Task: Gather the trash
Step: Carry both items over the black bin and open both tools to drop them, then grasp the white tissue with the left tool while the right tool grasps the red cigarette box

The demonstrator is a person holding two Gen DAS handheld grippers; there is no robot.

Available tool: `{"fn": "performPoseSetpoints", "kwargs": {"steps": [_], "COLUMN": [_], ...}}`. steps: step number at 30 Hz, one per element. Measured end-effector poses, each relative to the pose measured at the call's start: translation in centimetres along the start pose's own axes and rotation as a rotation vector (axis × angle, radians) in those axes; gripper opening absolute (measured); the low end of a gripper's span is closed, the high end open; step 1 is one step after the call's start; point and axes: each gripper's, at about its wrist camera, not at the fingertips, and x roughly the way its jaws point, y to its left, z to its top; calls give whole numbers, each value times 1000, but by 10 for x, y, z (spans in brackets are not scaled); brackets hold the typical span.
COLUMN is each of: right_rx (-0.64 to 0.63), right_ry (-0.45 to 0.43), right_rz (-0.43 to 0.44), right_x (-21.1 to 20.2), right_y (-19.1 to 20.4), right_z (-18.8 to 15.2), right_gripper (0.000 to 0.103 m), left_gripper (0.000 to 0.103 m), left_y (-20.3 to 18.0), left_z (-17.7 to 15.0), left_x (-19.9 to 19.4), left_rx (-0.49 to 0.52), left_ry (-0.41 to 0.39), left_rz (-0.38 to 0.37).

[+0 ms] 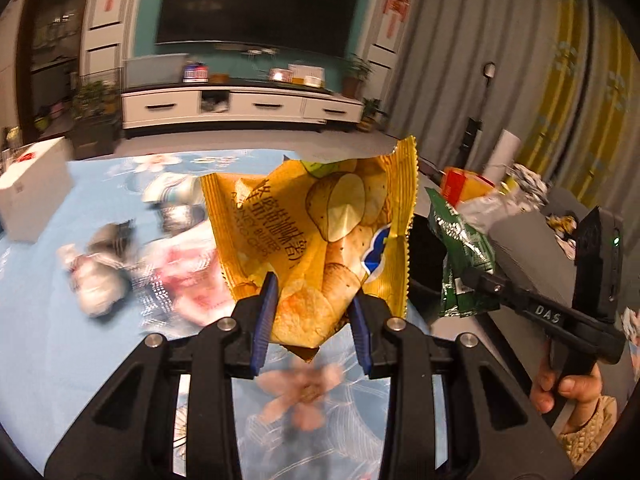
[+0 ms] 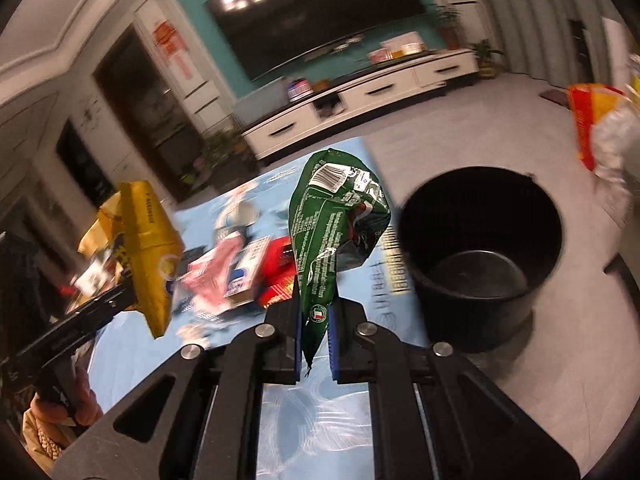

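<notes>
Two bags are up in the air at once here, one per hand, and the whole next move pretty much hangs on where the black bucket (image 2: 482,256) sits relative to them. The left tongs (image 1: 314,312) are clamped on the bottom end of a yellow chip bag (image 1: 320,236), which stands up and away from the pads with its torn top pointing out. The right tongs (image 2: 316,330) are pinched nearly closed on the thin tail of a crumpled green wrapper (image 2: 336,224), and its long axis also runs straight out from the pads, barcode end furthest away. Both bags are held clear above the blue flowered surface (image 2: 312,420), nothing resting on it. The bucket is seen on the floor just off the right edge of that surface, open and looking empty inside, and it lies ahead and to the right of the green wrapper. So the right hand is judged the nearer one by a good margin; the yellow bag is carried well over on the far side from the bucket. More wrappers (image 2: 236,276) are left scattered toward the far end of the surface, blurry, so the job looks far from finished. A short swing right should probably be enough for the green one.
</notes>
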Motion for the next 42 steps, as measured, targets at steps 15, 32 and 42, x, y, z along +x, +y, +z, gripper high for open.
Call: {"fn": "performPoseSetpoints", "kwargs": {"steps": [15,32,42], "right_rx": [211,318,227], "right_ry": [-64,-57,26], "right_rz": [-93,-121,-93], "right_x": [4,10,5], "right_y": [-106,-140,-93], "right_z": [9,5,-8], "right_gripper": [11,47,49], "left_gripper": [35,85,95], "left_y": [-95,-116,-47], "left_z": [43,34,-3], "left_x": [150,193,98], "left_rx": [92,131,79], "left_ry": [177,231,173], "left_rz": [-175,-132,17]}}
